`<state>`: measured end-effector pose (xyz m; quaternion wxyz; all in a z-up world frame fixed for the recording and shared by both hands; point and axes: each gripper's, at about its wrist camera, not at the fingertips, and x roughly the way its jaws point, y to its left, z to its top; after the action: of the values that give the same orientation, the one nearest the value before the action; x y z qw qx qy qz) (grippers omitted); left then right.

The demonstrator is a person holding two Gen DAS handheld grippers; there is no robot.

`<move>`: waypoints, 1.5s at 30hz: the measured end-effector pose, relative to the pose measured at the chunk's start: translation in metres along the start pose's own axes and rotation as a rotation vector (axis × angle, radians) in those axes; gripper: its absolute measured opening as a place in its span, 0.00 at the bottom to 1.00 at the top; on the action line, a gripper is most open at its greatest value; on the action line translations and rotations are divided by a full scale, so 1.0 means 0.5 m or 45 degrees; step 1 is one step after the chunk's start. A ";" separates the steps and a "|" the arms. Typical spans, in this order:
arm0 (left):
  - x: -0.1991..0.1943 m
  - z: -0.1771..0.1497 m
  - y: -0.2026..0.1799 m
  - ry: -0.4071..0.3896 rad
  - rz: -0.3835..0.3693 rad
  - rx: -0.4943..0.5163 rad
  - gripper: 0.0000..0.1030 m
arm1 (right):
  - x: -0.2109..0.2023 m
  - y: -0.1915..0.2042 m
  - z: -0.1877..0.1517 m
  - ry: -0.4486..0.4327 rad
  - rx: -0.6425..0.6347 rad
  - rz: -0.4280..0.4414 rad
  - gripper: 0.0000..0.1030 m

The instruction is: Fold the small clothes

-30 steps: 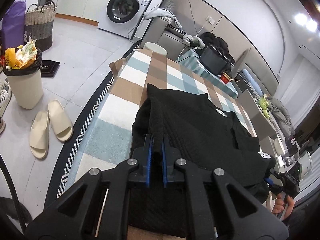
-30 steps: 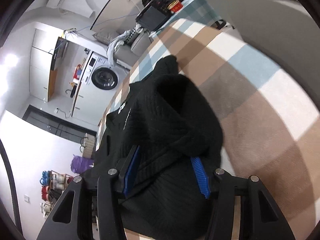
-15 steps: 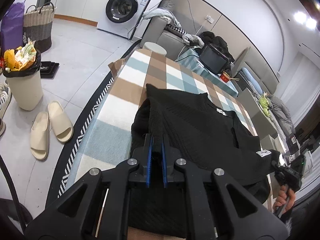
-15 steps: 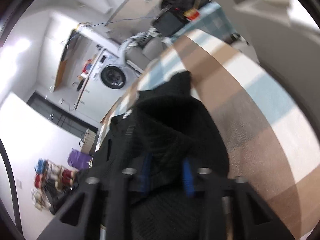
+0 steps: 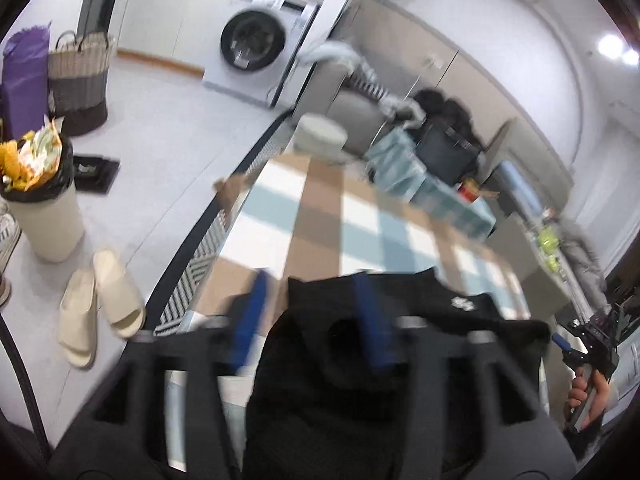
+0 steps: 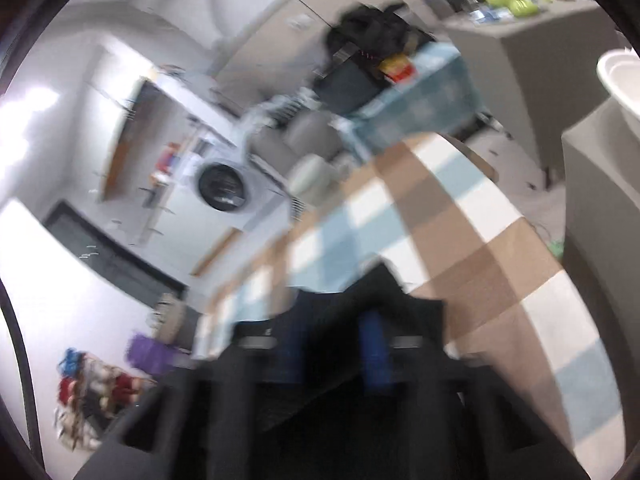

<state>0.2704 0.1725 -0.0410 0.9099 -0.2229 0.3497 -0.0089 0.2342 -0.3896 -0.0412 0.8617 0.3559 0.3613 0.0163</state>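
Observation:
A black knitted sweater (image 5: pixel 404 312) lies on a table with a brown, white and blue checked cloth (image 5: pixel 320 216). My left gripper (image 5: pixel 312 320) has its blue pads wide apart, and a fold of the sweater lies between them. My right gripper (image 6: pixel 336 352) has its blue pads fairly close together with black sweater fabric (image 6: pixel 380 284) between them; the blur hides whether they pinch it. The right gripper also shows in the left wrist view (image 5: pixel 588 344), held in a hand at the far right. Both views are blurred by motion.
A bin (image 5: pixel 44 216) with a black bag and two beige slippers (image 5: pixel 100 304) stand on the floor to the left. A washing machine (image 5: pixel 252 48), a woven basket (image 5: pixel 80 80) and a sofa are at the back. A small side table with a black box (image 5: pixel 444 156) stands beyond the table.
My left gripper has opened from shut and pulled back toward me. My right gripper has closed in on the sweater and lifted. Both views have swung up fast.

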 end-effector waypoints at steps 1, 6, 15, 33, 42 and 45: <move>0.005 -0.004 0.006 0.006 -0.002 -0.001 0.52 | 0.009 -0.010 0.000 0.027 -0.002 -0.023 0.49; 0.017 -0.049 0.013 0.058 0.024 0.085 0.66 | -0.010 -0.028 -0.042 0.095 -0.163 -0.116 0.53; 0.124 -0.070 -0.026 0.176 0.098 0.250 0.65 | 0.024 -0.033 -0.069 0.178 -0.322 -0.181 0.59; 0.111 0.003 -0.036 -0.047 0.024 0.302 0.01 | 0.046 0.015 -0.009 -0.020 -0.546 -0.086 0.05; 0.170 0.040 -0.033 0.003 0.175 0.197 0.04 | 0.084 0.033 0.034 -0.139 -0.472 -0.266 0.09; 0.191 0.028 -0.013 0.146 0.196 0.154 0.15 | 0.109 0.016 0.027 -0.032 -0.457 -0.363 0.21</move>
<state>0.3523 0.1557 -0.0896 0.8982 -0.1394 0.4161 0.0272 0.2847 -0.3761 -0.0631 0.9092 0.1426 0.3884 -0.0460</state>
